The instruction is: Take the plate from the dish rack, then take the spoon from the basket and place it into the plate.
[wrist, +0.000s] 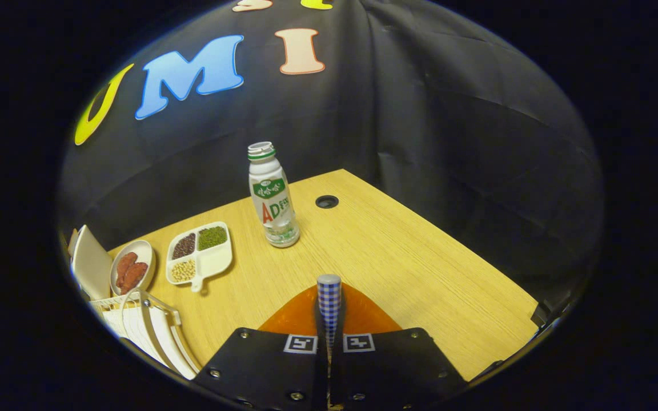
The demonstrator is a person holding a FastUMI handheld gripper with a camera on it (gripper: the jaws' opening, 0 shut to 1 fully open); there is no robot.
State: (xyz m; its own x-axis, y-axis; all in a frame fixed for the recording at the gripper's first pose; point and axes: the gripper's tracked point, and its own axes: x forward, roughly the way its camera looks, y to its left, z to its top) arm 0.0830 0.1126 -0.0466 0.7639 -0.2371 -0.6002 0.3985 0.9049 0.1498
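My gripper [329, 345] is shut on the spoon [329, 302], whose blue-and-white checked handle sticks up between the two fingers. Its bowl end is hidden below the fingers. The orange plate [363, 315] lies flat on the wooden table [420, 268] directly beneath and just ahead of the fingers, so the spoon hangs over it. I cannot tell whether the spoon touches the plate. The white wire dish rack [149, 325] stands to the left of the fingers with white plates in it.
A capless white drink bottle [272, 197] stands upright beyond the plate. Left of it lie a white divided tray of beans [200, 252] and a small oval dish of sausages [132, 268]. A cable hole [327, 201] is near the table's far corner.
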